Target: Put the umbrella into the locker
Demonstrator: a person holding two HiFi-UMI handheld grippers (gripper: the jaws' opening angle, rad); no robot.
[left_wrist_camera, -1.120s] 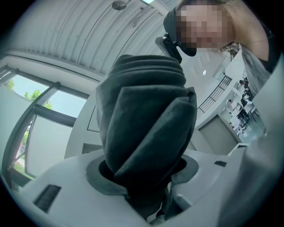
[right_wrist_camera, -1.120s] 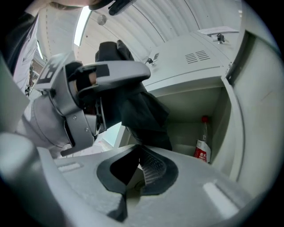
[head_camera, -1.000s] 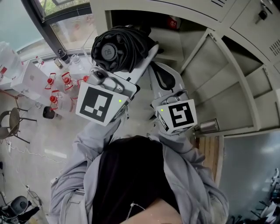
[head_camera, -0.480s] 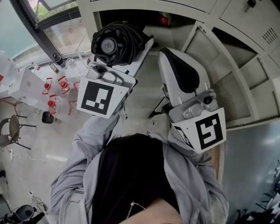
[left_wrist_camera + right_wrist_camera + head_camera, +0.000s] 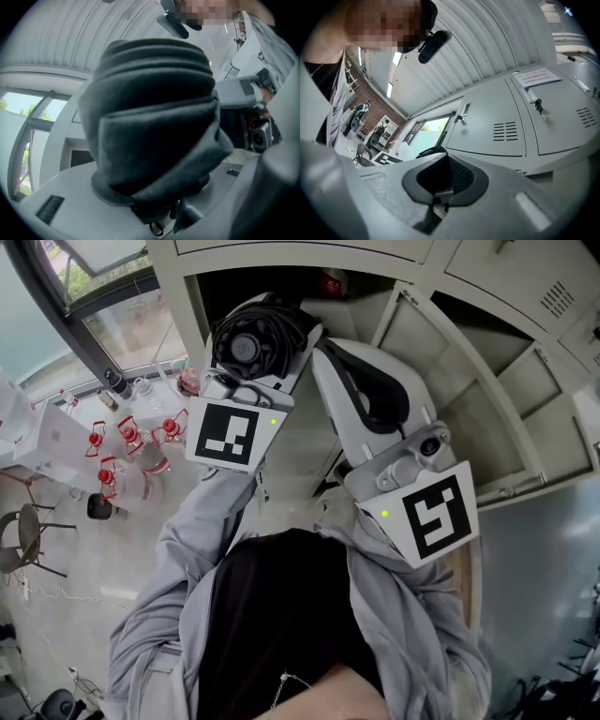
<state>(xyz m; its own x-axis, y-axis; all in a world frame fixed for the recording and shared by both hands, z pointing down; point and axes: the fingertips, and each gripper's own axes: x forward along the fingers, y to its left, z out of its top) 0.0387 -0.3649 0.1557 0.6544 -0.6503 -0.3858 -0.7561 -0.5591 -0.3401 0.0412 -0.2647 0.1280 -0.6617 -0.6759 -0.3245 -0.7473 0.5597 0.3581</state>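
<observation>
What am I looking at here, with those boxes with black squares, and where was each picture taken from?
A person, no robot, holds a two-jaw gripper in each hand; the patterned cubes belong to them. One picture comes from a head camera looking down; the other two from cameras riding on the grippers. The left gripper is clamped on a folded black umbrella before an open locker. The right gripper is shut and empty. Red-capped bottles stand on the floor.

umbrella (image 5: 251,343): black | locker (image 5: 473,409): pale grey | bottle caps (image 5: 130,424): red | sleeve (image 5: 202,521): light grey
</observation>
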